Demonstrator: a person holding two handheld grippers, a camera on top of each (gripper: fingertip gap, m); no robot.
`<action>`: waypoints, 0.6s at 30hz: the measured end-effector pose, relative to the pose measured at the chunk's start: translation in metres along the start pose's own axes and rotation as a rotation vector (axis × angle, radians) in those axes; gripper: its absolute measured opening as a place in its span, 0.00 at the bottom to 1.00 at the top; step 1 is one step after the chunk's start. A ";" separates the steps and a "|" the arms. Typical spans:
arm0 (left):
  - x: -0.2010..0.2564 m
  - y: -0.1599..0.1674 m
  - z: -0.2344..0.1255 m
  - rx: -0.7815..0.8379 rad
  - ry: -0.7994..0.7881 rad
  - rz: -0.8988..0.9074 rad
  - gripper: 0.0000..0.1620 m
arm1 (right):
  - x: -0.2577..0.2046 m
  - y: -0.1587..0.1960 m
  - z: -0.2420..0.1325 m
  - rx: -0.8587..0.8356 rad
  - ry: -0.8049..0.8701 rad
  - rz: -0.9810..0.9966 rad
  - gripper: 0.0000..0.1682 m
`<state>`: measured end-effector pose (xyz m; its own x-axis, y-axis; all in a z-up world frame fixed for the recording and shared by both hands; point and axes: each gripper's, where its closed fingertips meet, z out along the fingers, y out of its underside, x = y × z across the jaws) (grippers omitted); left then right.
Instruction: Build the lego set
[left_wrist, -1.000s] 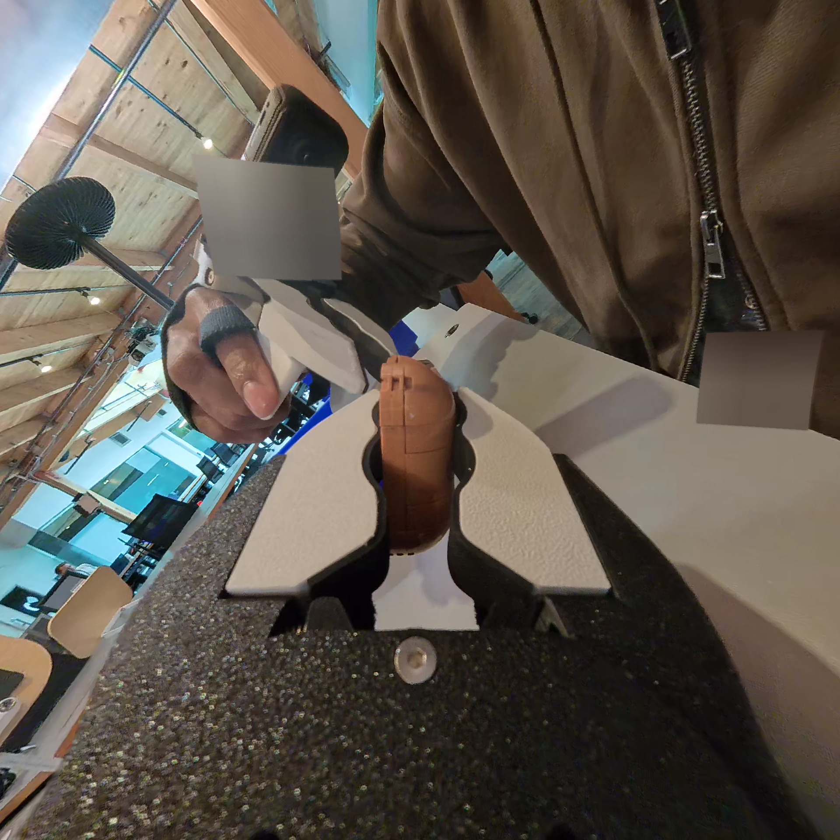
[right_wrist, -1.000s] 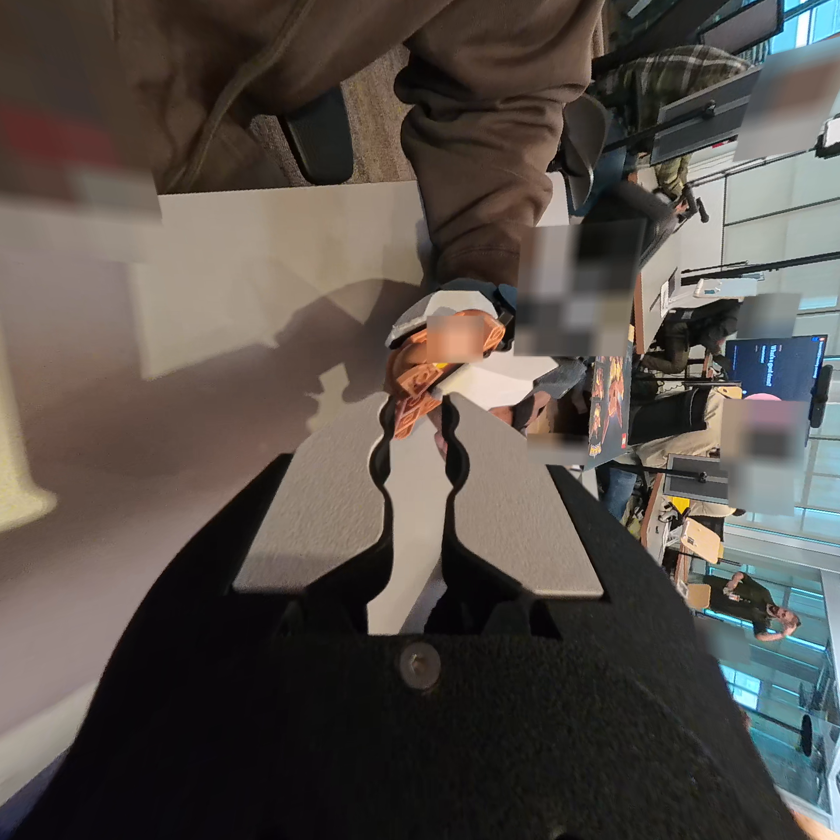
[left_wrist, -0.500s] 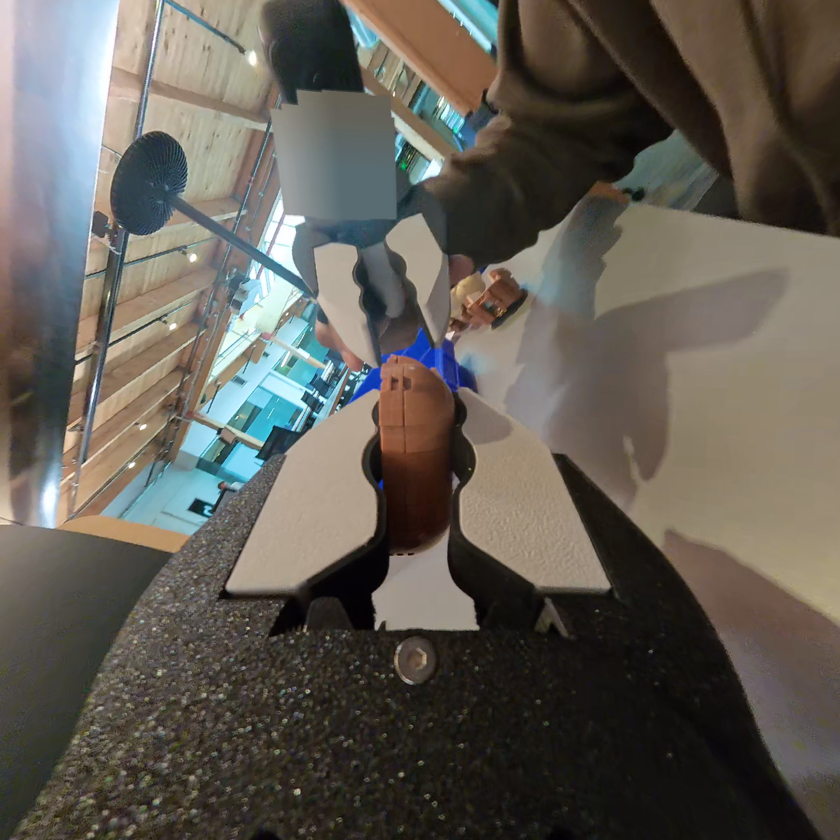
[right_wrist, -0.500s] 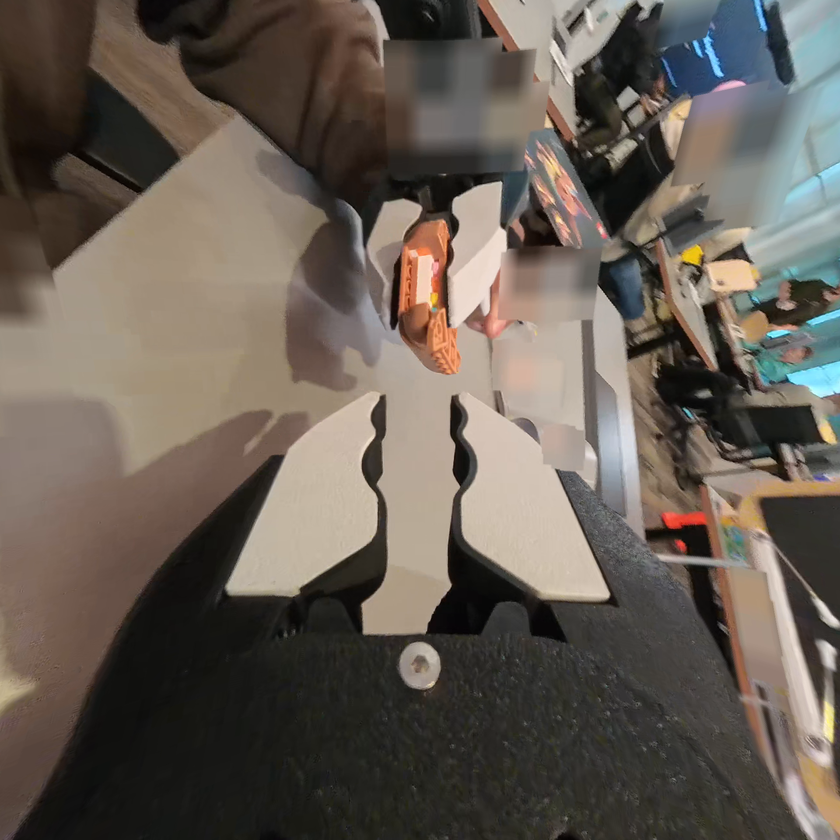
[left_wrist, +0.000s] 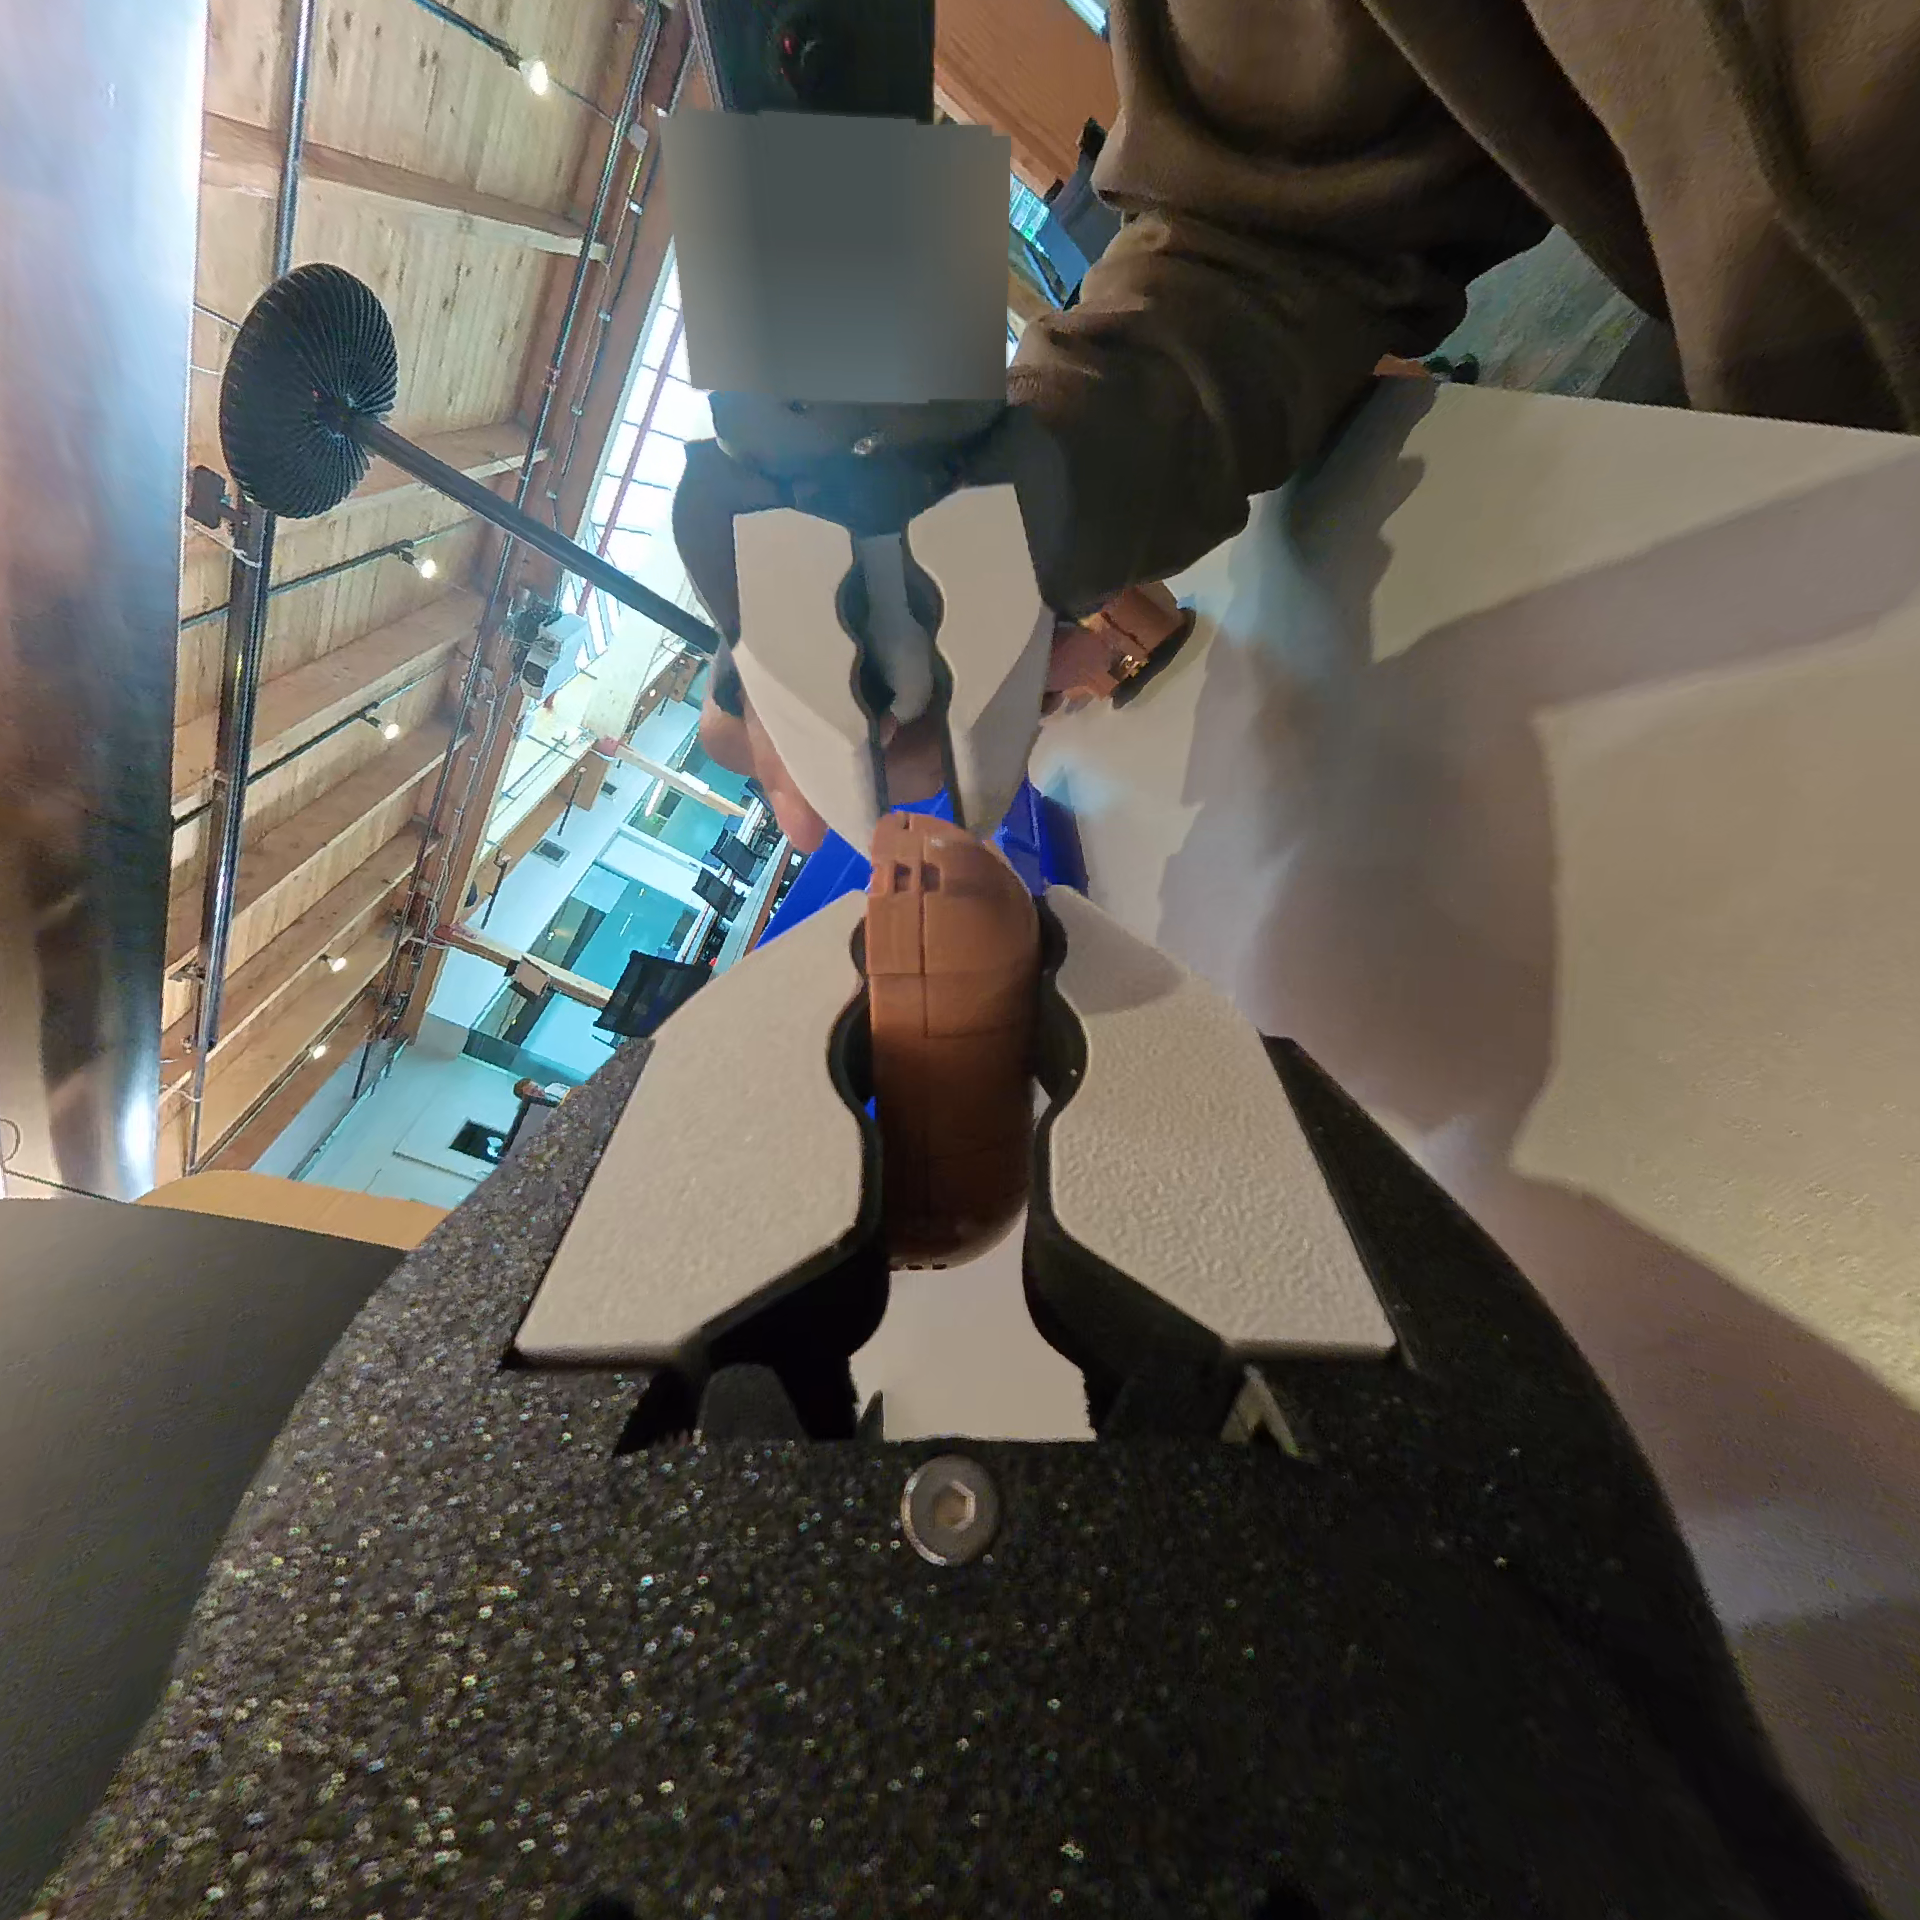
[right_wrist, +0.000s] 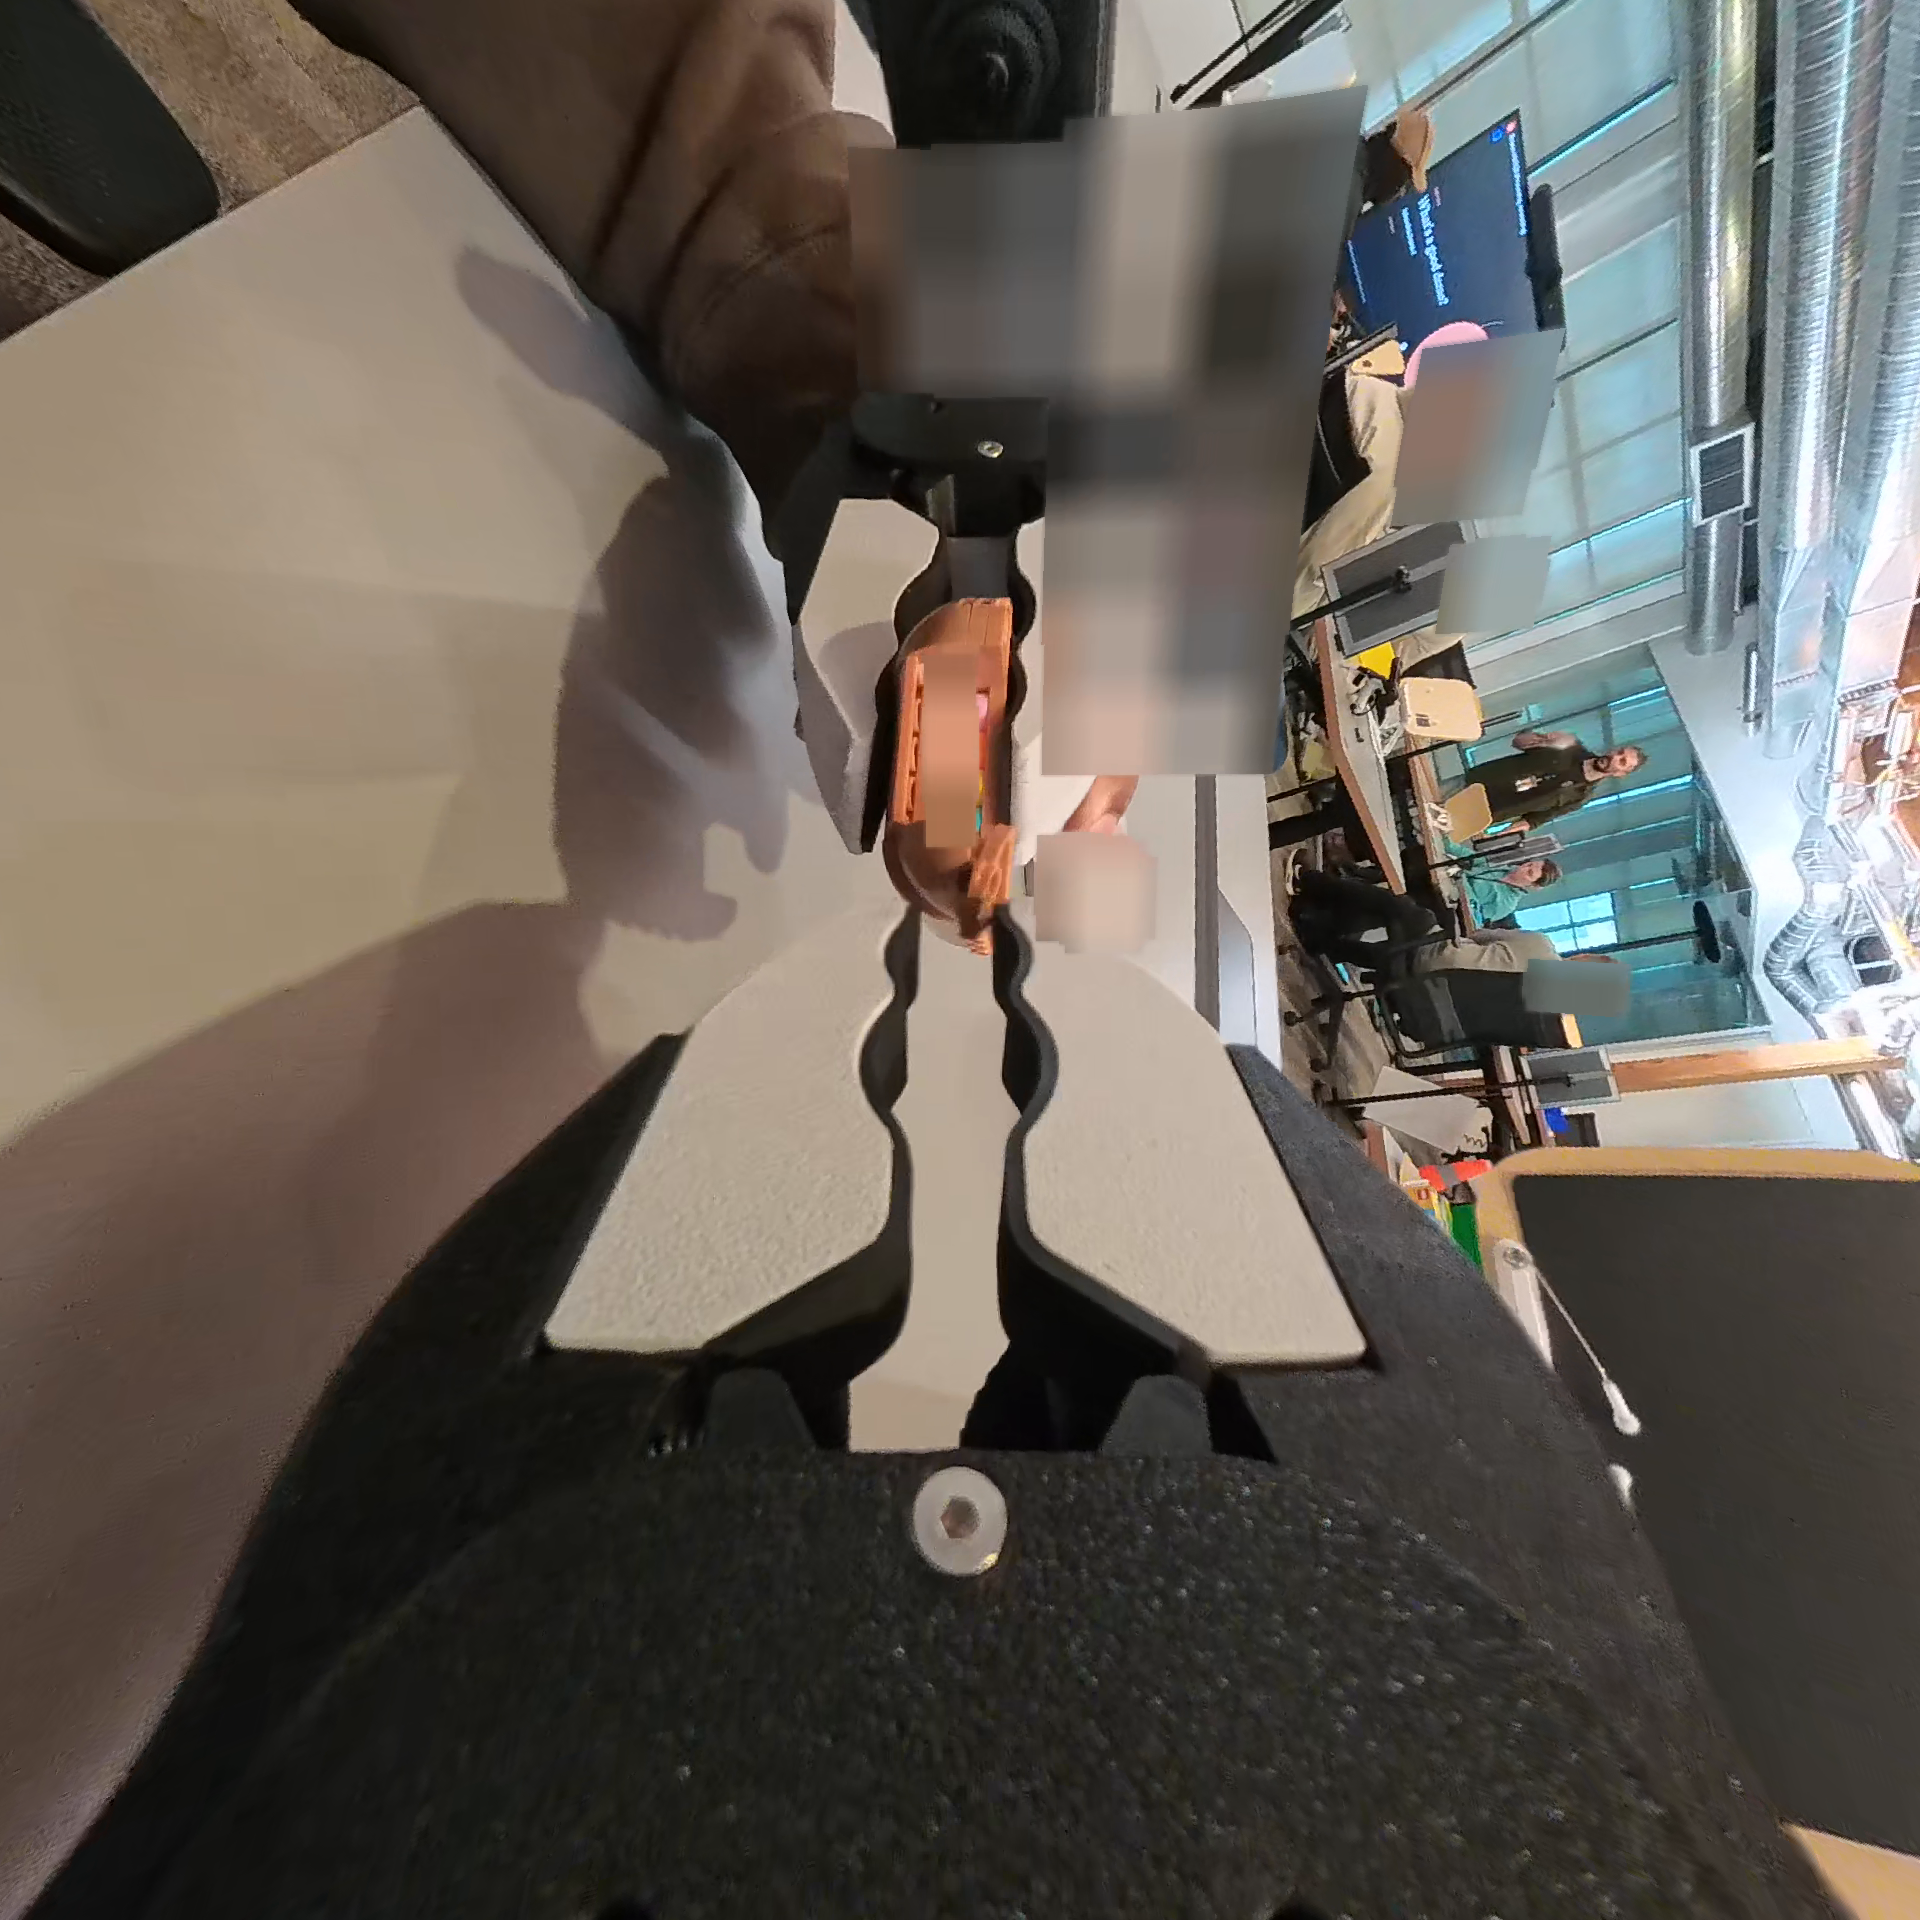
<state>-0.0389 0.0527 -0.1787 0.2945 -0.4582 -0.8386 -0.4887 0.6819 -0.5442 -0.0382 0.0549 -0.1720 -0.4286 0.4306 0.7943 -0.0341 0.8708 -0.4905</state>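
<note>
Left gripper (left_wrist: 951, 935): clamped hard on the brown lego piece (left_wrist: 951, 1049), fingers (left_wrist: 727, 1164) pressing both of its flanks.
Brown lego piece: dead centre of the left wrist view, rounded end poking out at 12 o'clock past the tips, lifted off the table.
Same piece from the far side (right_wrist: 940, 769): in the right wrist view it sits at 12 o'clock, orange-brown studded edge showing, partly under a mosaic patch.
Right gripper (right_wrist: 951, 935): jaws parted a narrow gap, nothing between them; the tips are right up at the lower end of the brown piece, and whether they touch I cannot tell.
Right gripper seen from the left (left_wrist: 920, 790): at 12 o'clock, tips pointing down just beside the top of the held piece.
Second brown build (left_wrist: 1132, 639): lying on the white table (left_wrist: 1558, 727) at 1 o'clock, behind the right gripper, partly hidden by the brown sleeve (left_wrist: 1195, 343).
Blue object (left_wrist: 1049, 831): peeking out at 12 o'clock behind the tips; what it is I cannot tell.
</note>
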 end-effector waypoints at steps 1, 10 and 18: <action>0.001 -0.001 0.000 0.003 0.006 0.005 0.16 | 0.000 -0.001 0.000 0.005 0.006 -0.009 0.05; 0.010 -0.013 0.002 0.041 0.041 0.030 0.16 | -0.008 -0.013 -0.006 0.097 -0.027 -0.153 0.03; 0.015 -0.023 0.004 0.073 0.061 0.030 0.16 | -0.014 -0.022 -0.010 0.202 -0.107 -0.206 0.03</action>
<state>-0.0199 0.0329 -0.1788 0.2289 -0.4693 -0.8529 -0.4347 0.7347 -0.5209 -0.0221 0.0322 -0.1687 -0.4861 0.2135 0.8474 -0.3041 0.8678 -0.3930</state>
